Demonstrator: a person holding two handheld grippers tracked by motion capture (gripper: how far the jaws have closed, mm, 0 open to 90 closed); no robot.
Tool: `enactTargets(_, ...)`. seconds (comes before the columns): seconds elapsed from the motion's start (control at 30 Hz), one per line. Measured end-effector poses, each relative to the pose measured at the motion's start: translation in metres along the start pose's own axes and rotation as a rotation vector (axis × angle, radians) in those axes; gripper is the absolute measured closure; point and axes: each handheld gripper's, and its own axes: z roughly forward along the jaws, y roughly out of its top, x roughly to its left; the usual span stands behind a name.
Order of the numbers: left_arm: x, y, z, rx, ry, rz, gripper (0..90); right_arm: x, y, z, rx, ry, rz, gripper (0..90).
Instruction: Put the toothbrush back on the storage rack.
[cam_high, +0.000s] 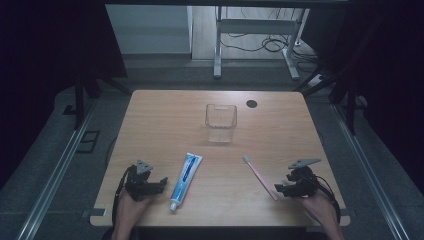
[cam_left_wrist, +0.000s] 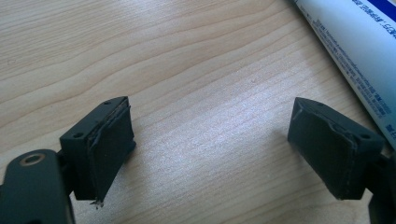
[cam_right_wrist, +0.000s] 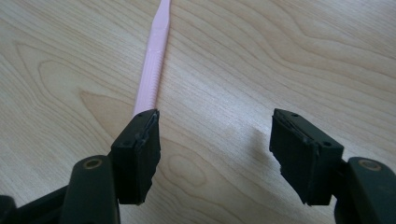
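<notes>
Both jaw pairs stand apart, empty. Right gripper (cam_right_wrist: 215, 156) sits off-line: pink toothbrush (cam_right_wrist: 152, 79) runs behind its one jaw. Closing here, I judge, nudges it. Left gripper (cam_left_wrist: 210, 149) waits beside toothpaste tube (cam_left_wrist: 355, 51).

We take this for a lab or recording room rather than a home: a lone wooden table (cam_high: 165, 125) with a cable hole (cam_high: 251, 104) stands inside a dark frame of metal rails (cam_high: 55, 175) and black curtains (cam_high: 45, 45). Beyond it we see a grey carpeted floor (cam_high: 165, 75), the white metal legs of a desk (cam_high: 217, 50) and loose cables (cam_high: 260, 45) trailing on the ground, all lit from above like a test setup
</notes>
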Motion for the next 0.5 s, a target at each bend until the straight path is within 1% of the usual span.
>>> enactTargets(0.1, 0.0, 0.0, 0.0, 0.0, 0.0, -0.001, 14.3, 0.001, 0.004, 0.002, 0.022, 0.001, -0.011, 34.6)
enactTargets(0.13, 0.0, 0.0, 0.0, 0.0, 0.0, -0.001, 14.3, 0.002, 0.005, 0.002, 0.029, 0.002, -0.007, 35.1)
enactTargets(0.37, 0.0, 0.0, 0.0, 0.0, 0.0, -0.001, 14.3, 0.004, 0.01, 0.004, 0.055, 0.014, -0.02, 38.0)
enactTargets(0.47, 0.0, 0.0, 0.0, -0.001, 0.0, -0.001, 14.3, 0.005, 0.012, 0.004, 0.057, 0.016, -0.024, 39.7)
enactTargets(0.5, 0.0, 0.0, 0.0, -0.001, 0.0, -0.001, 14.3, 0.006, 0.014, 0.004, 0.058, 0.019, -0.037, 43.1)
